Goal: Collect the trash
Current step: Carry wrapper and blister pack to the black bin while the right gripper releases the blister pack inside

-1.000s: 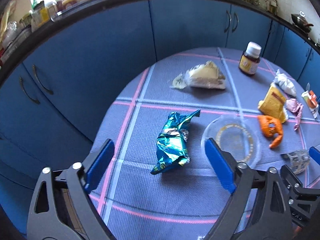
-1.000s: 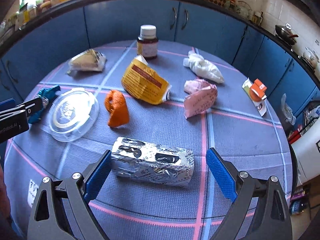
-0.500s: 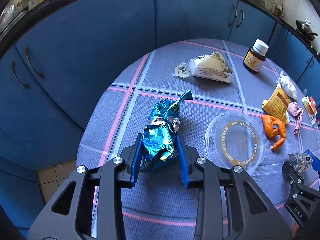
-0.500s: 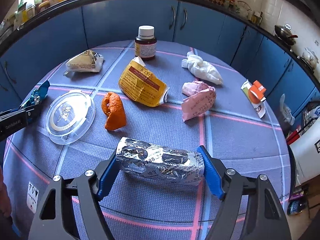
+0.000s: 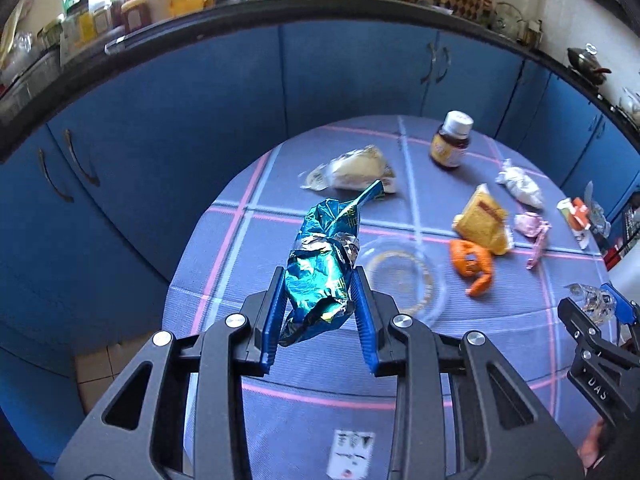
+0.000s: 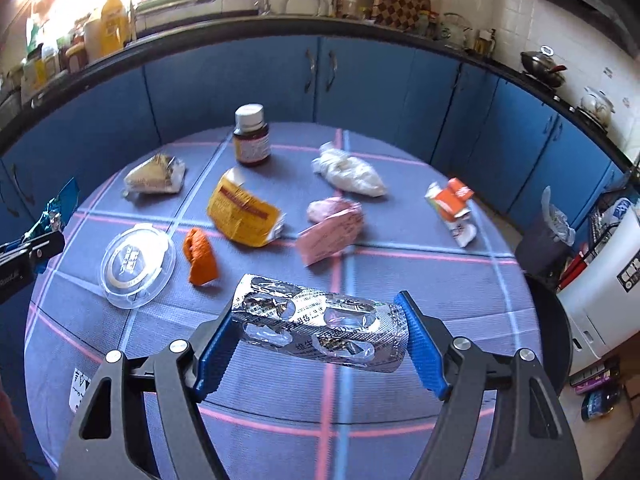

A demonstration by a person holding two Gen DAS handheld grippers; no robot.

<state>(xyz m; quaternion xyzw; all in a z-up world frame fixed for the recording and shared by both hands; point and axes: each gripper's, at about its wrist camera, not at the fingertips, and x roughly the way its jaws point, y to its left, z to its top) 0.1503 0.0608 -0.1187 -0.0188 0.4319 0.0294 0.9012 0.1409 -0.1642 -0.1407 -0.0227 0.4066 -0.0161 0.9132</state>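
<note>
My left gripper (image 5: 318, 312) is shut on a crumpled teal foil wrapper (image 5: 322, 264), held clear above the round table (image 5: 280, 380). A silver blister pack (image 6: 320, 322) hangs lengthwise between the blue pads of my right gripper (image 6: 320, 336), which is shut on it above the cloth. On the table lie a clear plastic lid (image 6: 138, 266), an orange peel (image 6: 200, 258), a yellow packet (image 6: 244, 214), a pink wrapper (image 6: 332, 230), a white crumpled bag (image 6: 350, 172), a wrapped sandwich (image 6: 154, 176) and an orange-white carton (image 6: 452, 204).
A brown pill bottle (image 6: 251, 136) stands upright at the far side of the table. Blue cabinets (image 5: 200, 100) curve close behind it. A dark bin with a plastic liner (image 6: 548, 236) stands on the floor to the right, beside a white appliance (image 6: 604, 292).
Both grippers closed on their items, the left on the teal wrapper and the right on the blister pack, and then lifted them off the table.
</note>
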